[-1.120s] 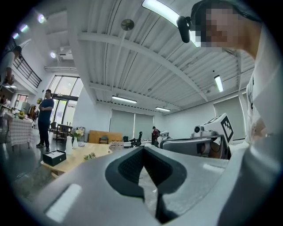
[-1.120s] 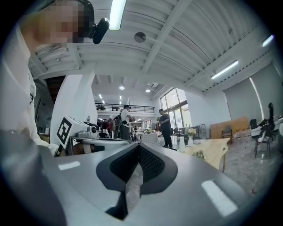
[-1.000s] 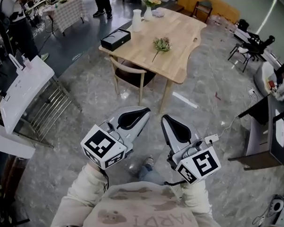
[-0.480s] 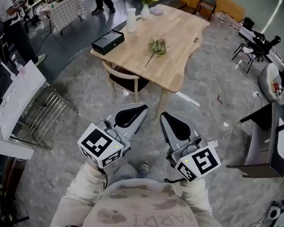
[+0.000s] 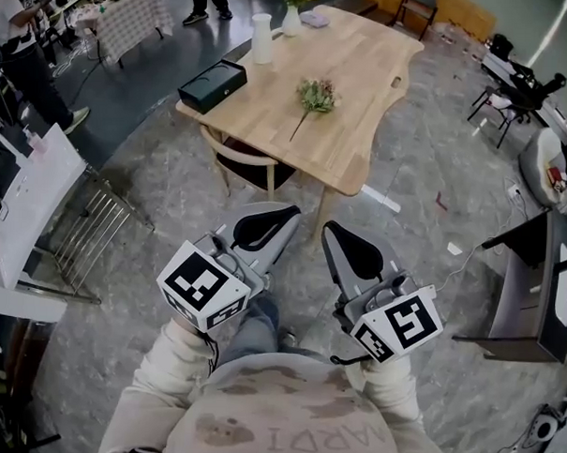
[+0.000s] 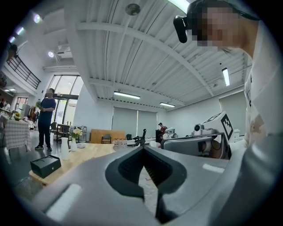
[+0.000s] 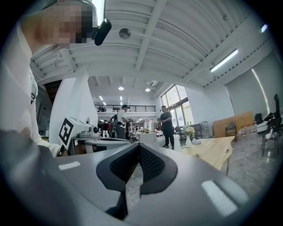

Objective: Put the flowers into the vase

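Flowers [image 5: 316,94] lie on the worktop [image 5: 365,74] at upper centre, outside the vase [image 5: 262,38]. The left hand-held gripper [image 5: 286,213] and right hand-held gripper [image 5: 329,231], both clenched empty, hang well short.

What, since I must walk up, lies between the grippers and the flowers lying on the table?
Head view: bare grey floor, then the table's near edge before the flowers; a chair sits tucked under it, left of that line.

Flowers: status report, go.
Left hand-held gripper and right hand-held gripper shut, empty, short of the table. Flowers lying on tabletop, white vase near far corner. Chair tucked under near side.
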Action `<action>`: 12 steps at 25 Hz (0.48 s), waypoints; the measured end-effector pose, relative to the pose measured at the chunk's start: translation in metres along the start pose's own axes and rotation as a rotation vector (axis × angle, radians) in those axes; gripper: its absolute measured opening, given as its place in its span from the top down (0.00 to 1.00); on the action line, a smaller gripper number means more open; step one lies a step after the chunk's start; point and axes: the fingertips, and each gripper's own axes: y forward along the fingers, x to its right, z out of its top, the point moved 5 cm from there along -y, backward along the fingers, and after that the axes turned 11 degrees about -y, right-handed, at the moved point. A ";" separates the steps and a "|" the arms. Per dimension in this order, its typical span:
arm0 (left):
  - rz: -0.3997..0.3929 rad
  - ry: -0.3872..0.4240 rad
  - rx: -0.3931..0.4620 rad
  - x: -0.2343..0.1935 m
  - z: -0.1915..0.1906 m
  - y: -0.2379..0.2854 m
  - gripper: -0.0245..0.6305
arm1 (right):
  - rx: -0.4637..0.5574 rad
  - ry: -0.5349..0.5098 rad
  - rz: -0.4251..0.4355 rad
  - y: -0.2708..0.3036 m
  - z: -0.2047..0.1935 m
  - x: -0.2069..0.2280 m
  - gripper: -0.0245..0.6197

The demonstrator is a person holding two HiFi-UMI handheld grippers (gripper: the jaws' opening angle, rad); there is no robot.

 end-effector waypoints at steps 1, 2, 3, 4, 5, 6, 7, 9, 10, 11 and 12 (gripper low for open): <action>-0.006 -0.001 -0.001 -0.005 0.000 0.004 0.96 | -0.004 0.003 -0.005 0.005 -0.002 0.004 0.92; -0.013 -0.002 0.001 -0.011 0.001 0.009 0.96 | -0.009 0.006 -0.010 0.010 -0.004 0.008 0.92; -0.022 -0.004 0.005 -0.018 0.002 0.013 0.96 | -0.014 0.009 -0.014 0.016 -0.005 0.013 0.92; -0.029 -0.002 0.008 -0.025 0.003 0.018 0.96 | -0.019 0.012 -0.018 0.024 -0.007 0.018 0.92; -0.035 0.002 0.008 -0.033 0.006 0.023 0.96 | -0.023 0.013 -0.022 0.032 -0.008 0.023 0.92; -0.041 0.010 0.006 -0.042 0.008 0.028 0.96 | -0.026 0.013 -0.024 0.041 -0.010 0.029 0.92; -0.046 0.019 0.003 -0.051 0.009 0.033 0.96 | -0.030 0.012 -0.027 0.052 -0.011 0.034 0.92; -0.058 0.033 -0.006 -0.072 0.010 0.042 0.96 | -0.037 0.012 -0.031 0.074 -0.014 0.045 0.92; -0.062 0.036 -0.013 -0.082 0.012 0.046 0.96 | -0.041 0.013 -0.033 0.085 -0.014 0.050 0.92; -0.066 0.038 -0.019 -0.093 0.016 0.050 0.96 | -0.043 0.013 -0.034 0.097 -0.015 0.055 0.92; -0.070 0.039 -0.024 -0.104 0.020 0.054 0.96 | -0.045 0.013 -0.037 0.109 -0.015 0.061 0.92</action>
